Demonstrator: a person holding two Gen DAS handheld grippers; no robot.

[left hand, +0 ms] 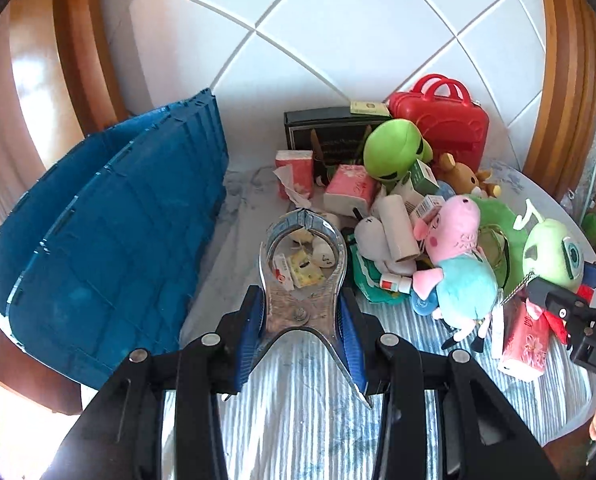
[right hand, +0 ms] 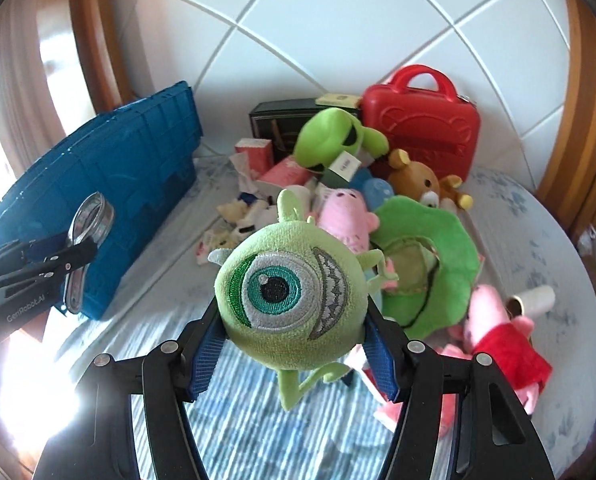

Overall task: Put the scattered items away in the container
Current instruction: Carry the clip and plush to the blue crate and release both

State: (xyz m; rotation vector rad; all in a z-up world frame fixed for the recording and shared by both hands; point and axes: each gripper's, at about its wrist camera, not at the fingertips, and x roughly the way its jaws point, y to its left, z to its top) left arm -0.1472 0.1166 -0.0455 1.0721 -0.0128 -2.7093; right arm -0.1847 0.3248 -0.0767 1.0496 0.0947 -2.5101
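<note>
From the left wrist, the left claw (left hand: pixel 302 320) is clenched on a shiny metal tool (left hand: pixel 302 264), a pincer-like thing with a ring-shaped head, held off the surface (left hand: pixel 298 400). The blue container (left hand: pixel 110 232) stands at nine o'clock, tilted against the wall, while the heap of scattered items sits from twelve to three o'clock: a pink pig plush (left hand: pixel 454 256), a green alien plush (left hand: pixel 394 150) and a red toy case (left hand: pixel 446 120). From the right wrist, the right claw (right hand: pixel 294 344) grips a green one-eyed monster plush (right hand: pixel 290 288) at centre, also held clear of the cloth. The container shows at ten o'clock here. Both picks look done, so the step in hand is the carry; next, each load must swing over to the container's opening, which neither view shows, and be let go inside. The surface wears a blue-striped cloth under a white tiled wall (right hand: pixel 338 20) with wooden frames at either side.
</note>
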